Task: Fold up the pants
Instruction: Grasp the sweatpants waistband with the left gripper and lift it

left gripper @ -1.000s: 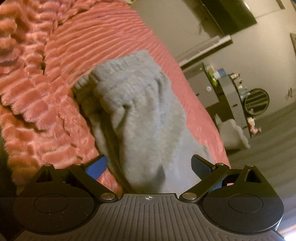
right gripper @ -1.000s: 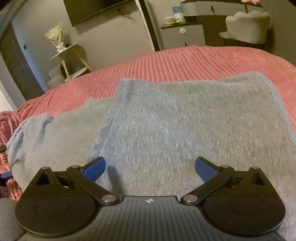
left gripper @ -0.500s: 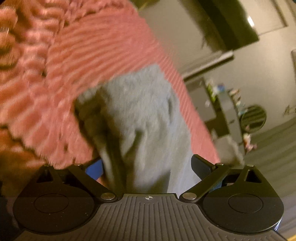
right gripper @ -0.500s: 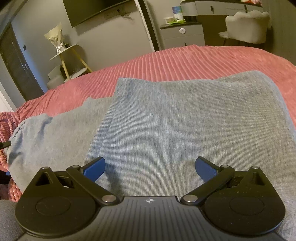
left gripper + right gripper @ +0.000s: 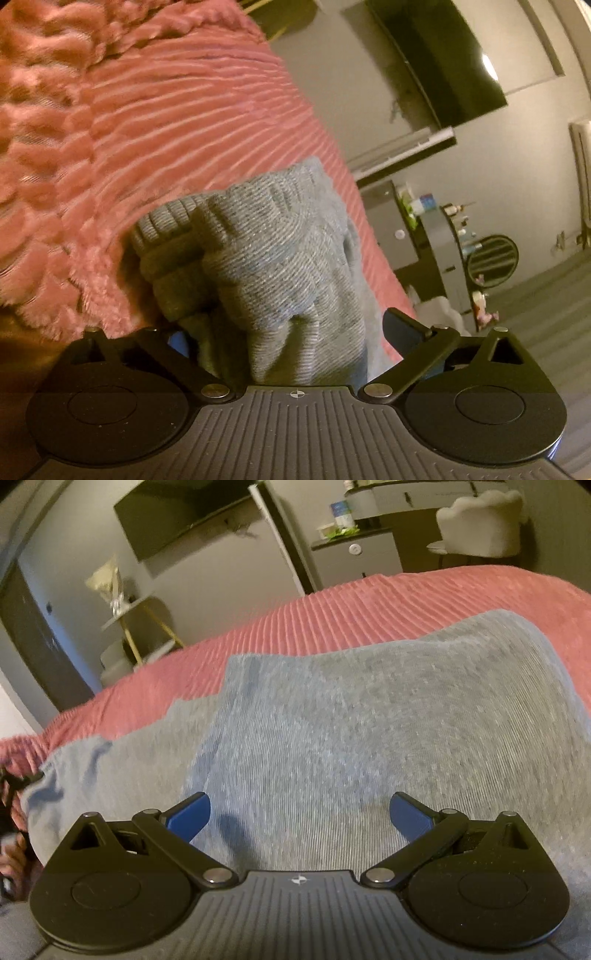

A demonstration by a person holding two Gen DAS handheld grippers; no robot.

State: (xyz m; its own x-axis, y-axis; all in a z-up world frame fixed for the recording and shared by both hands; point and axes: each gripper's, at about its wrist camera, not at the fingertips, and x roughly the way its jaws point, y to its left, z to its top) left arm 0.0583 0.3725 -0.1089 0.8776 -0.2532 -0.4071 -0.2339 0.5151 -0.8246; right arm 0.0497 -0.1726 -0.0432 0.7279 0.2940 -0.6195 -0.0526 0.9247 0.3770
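Observation:
The grey pants [image 5: 369, 746] lie on the pink bedspread [image 5: 369, 605], one layer folded over another, its edge running down the middle left. My right gripper [image 5: 299, 812] hovers low over the folded part, open, with nothing between its blue fingers [image 5: 192, 812]. In the left wrist view the ribbed end of the pants [image 5: 273, 258] is bunched up and pushed in between the wide-apart jaws of my left gripper [image 5: 291, 332], which is open. The cloth hides most of its left finger; the right finger [image 5: 402, 328] stands clear of the fabric.
A shaggy pink throw [image 5: 48, 155] lies rumpled left of the pants' end. Beyond the bed are a wall TV [image 5: 184, 520], a small side table [image 5: 136, 609], a dresser [image 5: 354, 554] and a pale chair [image 5: 480, 520]. A hand [image 5: 11, 856] shows at the far left edge.
My left gripper has pushed forward onto the pants' end, so the cloth now bunches up between its jaws. The right gripper has tilted and shifted slightly, staying open.

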